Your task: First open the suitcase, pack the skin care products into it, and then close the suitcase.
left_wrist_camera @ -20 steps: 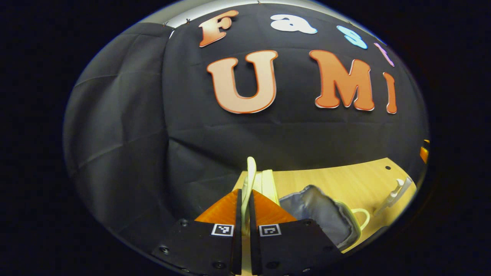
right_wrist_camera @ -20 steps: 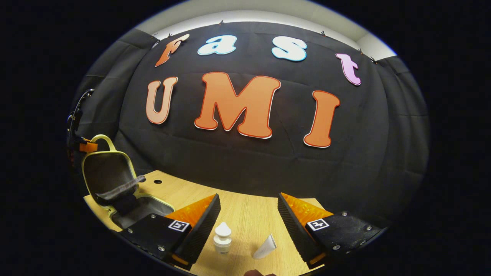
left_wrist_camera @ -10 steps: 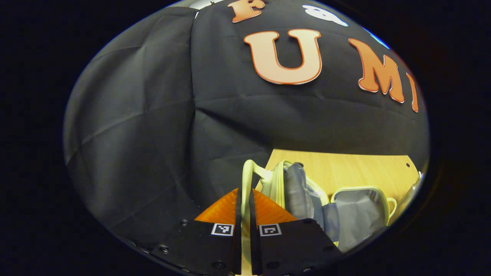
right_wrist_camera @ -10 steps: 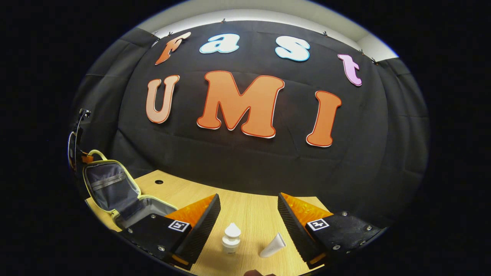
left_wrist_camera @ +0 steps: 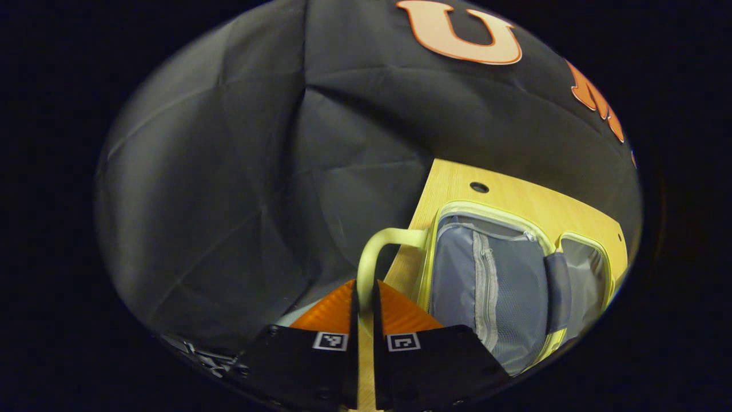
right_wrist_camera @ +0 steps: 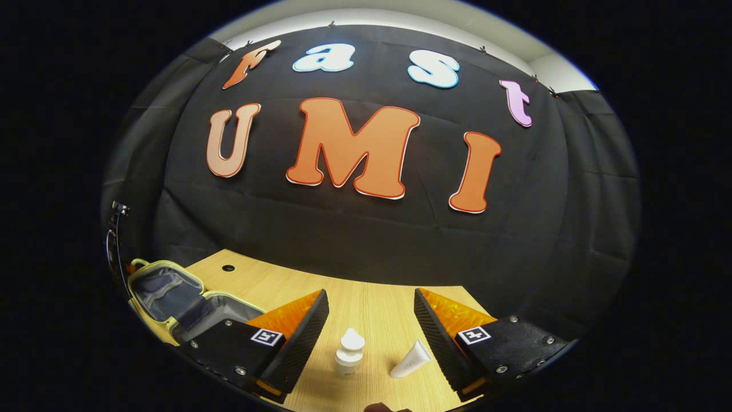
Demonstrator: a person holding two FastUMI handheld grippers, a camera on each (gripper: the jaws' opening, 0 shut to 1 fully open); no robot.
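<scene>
The small suitcase [left_wrist_camera: 492, 286] lies open and nearly flat on the wooden table, its grey lining and zip pocket facing up, pale yellow trim around both halves. My left gripper [left_wrist_camera: 365, 297] is shut on the lid's pale yellow handle [left_wrist_camera: 380, 246], at the table's left edge. In the right gripper view the open suitcase [right_wrist_camera: 171, 297] sits at the far left. My right gripper [right_wrist_camera: 370, 320] hangs open above the table, with a small white bottle [right_wrist_camera: 349, 357] and a white tube [right_wrist_camera: 410, 361] standing and lying between its fingers, untouched.
The wooden table [right_wrist_camera: 366, 303] stretches from the suitcase to the products, with a round hole [right_wrist_camera: 228, 268] near its back edge. The black cloth wall stands close behind. The table's left edge [left_wrist_camera: 420, 200] runs right beside the lid.
My left gripper has swung the lid by its handle down and outward, from upright to almost flat on the table. The right gripper has barely moved.
</scene>
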